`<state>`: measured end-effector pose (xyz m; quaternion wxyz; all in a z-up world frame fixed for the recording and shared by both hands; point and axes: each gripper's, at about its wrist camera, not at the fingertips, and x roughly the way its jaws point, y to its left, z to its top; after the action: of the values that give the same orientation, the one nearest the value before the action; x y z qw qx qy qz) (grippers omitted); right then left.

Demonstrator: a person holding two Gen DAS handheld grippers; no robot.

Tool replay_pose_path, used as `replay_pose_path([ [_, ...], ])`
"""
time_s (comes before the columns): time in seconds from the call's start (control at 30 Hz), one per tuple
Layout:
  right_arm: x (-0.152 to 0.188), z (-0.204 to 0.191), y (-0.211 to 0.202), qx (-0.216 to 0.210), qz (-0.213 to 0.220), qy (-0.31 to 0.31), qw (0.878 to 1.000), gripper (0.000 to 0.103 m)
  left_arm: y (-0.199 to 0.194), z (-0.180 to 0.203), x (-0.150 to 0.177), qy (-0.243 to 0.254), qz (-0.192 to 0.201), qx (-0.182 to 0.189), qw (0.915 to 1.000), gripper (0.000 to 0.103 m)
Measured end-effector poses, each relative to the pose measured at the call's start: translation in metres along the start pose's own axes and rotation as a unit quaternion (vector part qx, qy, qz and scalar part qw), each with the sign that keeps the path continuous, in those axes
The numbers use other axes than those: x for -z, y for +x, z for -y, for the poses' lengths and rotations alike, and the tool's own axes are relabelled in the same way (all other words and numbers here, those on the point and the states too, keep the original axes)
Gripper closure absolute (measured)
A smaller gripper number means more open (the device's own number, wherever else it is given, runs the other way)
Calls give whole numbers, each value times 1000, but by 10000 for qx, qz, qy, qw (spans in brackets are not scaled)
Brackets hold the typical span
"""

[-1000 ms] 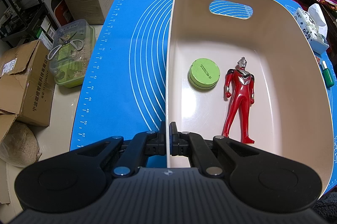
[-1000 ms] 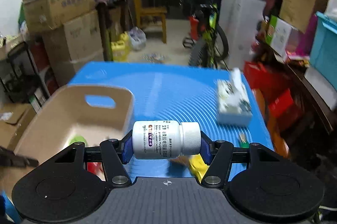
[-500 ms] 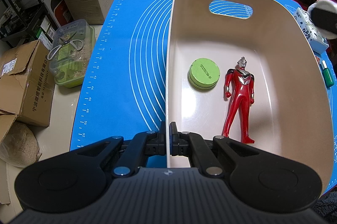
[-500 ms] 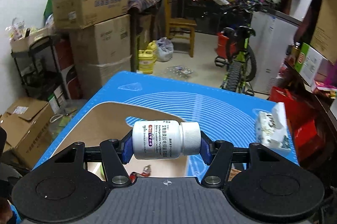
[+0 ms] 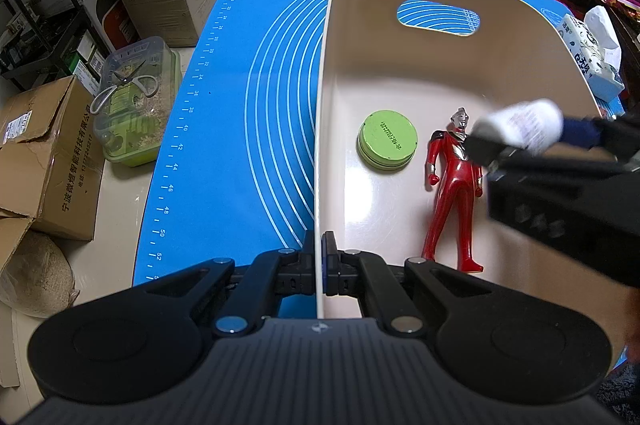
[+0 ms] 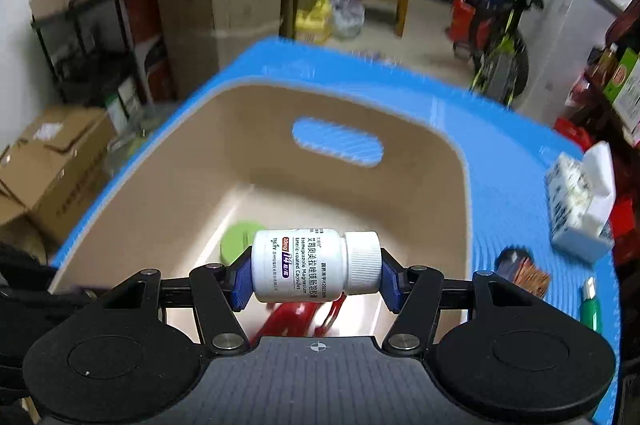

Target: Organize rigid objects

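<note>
right claw (image 6: 316, 271) clamping pill bottle (image 6: 316, 265) endwise

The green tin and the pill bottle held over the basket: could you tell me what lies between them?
In the left wrist view, the head and shoulders of the red figure lie between the green tin and the pill bottle clamped in the right gripper.

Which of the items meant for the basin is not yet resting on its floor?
The white pill bottle, clamped in the right gripper above the basin; the green tin and red figure lie inside.
</note>
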<state>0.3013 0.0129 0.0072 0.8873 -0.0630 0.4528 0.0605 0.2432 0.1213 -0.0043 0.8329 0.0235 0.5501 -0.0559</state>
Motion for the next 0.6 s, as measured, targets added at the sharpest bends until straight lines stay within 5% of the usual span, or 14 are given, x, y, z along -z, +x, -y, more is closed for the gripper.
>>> replay_pose_path([
  [0.27,13,-4,25,-27,-556,-34,9984,39,0,0,0,-2,1,0,10000,100],
  [0.53,10,7,3,-213,-179,89,9996,34,0,0,0,-4,-2,-1,10000,100],
  [0.6,7,10,-9,-101,8,82,9999,25,0,0,0,-2,-1,-3,10000,100],
])
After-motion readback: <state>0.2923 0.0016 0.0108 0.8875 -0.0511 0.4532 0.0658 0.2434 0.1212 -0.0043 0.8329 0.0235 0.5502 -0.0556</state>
